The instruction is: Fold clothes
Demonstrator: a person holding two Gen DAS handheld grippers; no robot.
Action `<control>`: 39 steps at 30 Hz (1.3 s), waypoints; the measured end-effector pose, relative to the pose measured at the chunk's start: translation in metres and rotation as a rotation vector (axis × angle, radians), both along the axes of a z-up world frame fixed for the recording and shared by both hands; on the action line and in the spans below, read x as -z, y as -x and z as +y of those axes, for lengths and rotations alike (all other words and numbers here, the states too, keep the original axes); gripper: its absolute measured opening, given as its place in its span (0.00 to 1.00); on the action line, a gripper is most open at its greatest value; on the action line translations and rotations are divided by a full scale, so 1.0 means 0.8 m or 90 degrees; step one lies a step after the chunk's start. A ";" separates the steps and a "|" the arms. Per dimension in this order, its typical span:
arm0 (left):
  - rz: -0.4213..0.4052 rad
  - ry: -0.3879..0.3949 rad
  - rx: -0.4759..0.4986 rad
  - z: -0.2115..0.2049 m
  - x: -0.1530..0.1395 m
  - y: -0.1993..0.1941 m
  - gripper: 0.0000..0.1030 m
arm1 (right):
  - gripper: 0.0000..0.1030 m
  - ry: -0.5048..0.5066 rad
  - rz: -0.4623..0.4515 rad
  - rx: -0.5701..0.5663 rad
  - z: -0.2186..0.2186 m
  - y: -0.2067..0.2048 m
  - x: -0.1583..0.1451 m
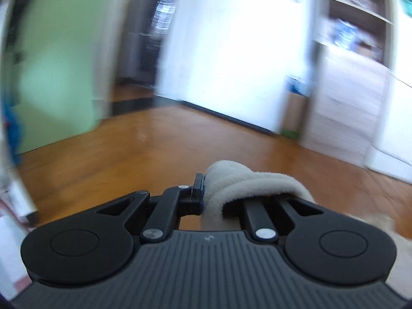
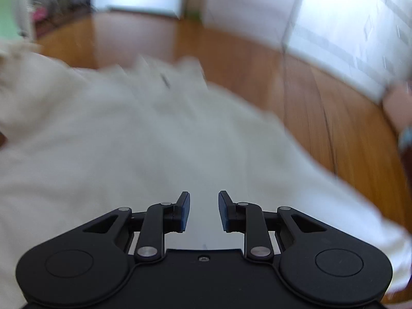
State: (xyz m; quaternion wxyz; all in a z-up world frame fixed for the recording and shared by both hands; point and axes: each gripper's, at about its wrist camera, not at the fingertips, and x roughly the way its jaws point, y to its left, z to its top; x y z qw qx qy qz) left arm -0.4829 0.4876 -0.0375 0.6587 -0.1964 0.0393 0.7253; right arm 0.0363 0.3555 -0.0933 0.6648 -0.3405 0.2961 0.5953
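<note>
Left tongs: clenched on a bunched fold of cream fleece garment. The fabric wraps over the right finger, hiding it; the left finger shows, black, pressed against the cloth. Texture nubby, soft, rolled in thick ridges. More of the cloth trails off low at the right of the tongs' body. Beyond the tips, a glossy orange-brown wooden floor; ahead left, a pale green panel; ahead right, a white door, all blurred.

Right tongs: released, jaws apart, nothing between the blue-faced pads. The same cream fleece garment lies spread directly under and ahead of the tips, reaching far left and off to the lower right, its surface smeared by blur. Wooden floor curves round its far and right edges.

No writing readable in either view.
</note>
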 end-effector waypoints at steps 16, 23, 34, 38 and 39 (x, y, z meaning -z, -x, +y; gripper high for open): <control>-0.173 0.121 -0.325 0.012 0.096 0.162 0.73 | 0.27 0.063 0.021 0.073 -0.001 -0.058 0.069; -0.455 0.164 -0.426 -0.030 0.143 0.231 0.70 | 0.28 0.060 0.031 0.069 0.001 -0.066 0.071; -0.092 0.177 -0.252 0.021 0.059 0.111 0.67 | 0.28 0.024 0.070 0.089 0.003 -0.069 0.055; -0.053 0.228 0.021 0.070 0.077 0.001 0.67 | 0.37 -0.018 0.073 0.057 0.030 -0.064 0.028; -0.028 0.242 0.077 0.081 0.082 -0.030 0.67 | 0.44 -0.022 0.061 0.047 0.041 -0.062 0.023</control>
